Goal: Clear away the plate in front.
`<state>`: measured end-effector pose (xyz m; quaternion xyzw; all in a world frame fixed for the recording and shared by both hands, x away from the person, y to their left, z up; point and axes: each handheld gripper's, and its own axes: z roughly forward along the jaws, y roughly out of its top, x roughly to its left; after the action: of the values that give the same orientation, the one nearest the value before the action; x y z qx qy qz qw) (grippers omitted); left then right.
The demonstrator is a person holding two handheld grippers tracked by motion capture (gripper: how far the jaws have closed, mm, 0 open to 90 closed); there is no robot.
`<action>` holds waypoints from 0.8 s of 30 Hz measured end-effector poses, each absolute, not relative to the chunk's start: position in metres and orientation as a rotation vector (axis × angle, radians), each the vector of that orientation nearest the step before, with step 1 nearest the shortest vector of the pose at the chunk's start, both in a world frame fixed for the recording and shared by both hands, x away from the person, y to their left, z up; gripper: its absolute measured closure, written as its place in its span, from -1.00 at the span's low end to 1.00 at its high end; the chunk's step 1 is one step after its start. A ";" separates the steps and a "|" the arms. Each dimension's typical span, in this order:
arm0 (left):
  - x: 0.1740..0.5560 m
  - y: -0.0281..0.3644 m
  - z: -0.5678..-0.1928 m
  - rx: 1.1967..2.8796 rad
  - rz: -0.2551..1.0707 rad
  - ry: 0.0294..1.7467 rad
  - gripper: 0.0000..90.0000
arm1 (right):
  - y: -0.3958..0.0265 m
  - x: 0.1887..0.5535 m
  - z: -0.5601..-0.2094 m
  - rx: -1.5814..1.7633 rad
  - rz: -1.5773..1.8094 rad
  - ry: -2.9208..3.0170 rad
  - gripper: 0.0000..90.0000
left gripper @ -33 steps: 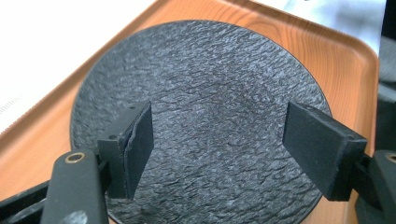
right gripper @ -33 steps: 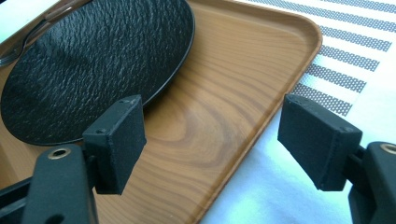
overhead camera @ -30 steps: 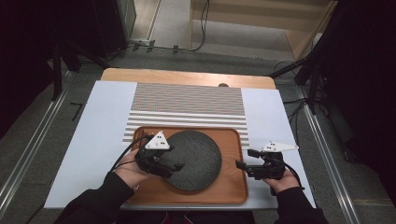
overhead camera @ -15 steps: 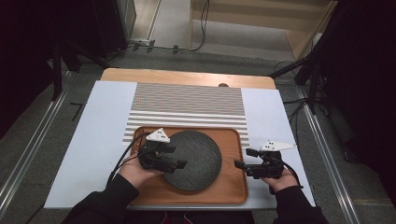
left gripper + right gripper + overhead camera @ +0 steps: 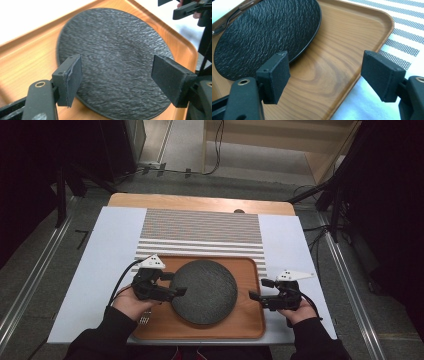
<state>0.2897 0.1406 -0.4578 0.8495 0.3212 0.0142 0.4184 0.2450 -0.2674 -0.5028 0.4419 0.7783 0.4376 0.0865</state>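
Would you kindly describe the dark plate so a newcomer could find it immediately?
Start at the white-topped table, then find the wooden tray at its near edge. The plate lies flat inside: round, charcoal-black, with a rough slate-like texture, unlike the smooth orange-brown wood around it.

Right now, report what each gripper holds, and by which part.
Nothing. The left gripper is open over the dark plate; the right gripper is open beside the wooden tray.

tongs [image 5: 170, 284]: black, grey plate, black cable | sleeves [image 5: 107, 340]: black
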 end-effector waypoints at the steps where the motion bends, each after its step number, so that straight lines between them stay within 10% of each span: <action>1: 0.290 0.143 -0.458 2.132 0.041 0.811 -0.43 | -0.267 0.245 -0.503 1.314 1.306 2.320 -0.53; 24: 0.299 0.190 -0.461 2.084 0.109 0.932 -0.43 | -0.267 0.244 -0.503 1.313 1.307 2.324 -0.53</action>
<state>0.2994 0.1899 -0.4607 0.8295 0.3712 0.0434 0.4151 0.2445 -0.2665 -0.5028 0.4404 0.7790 0.4383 0.0847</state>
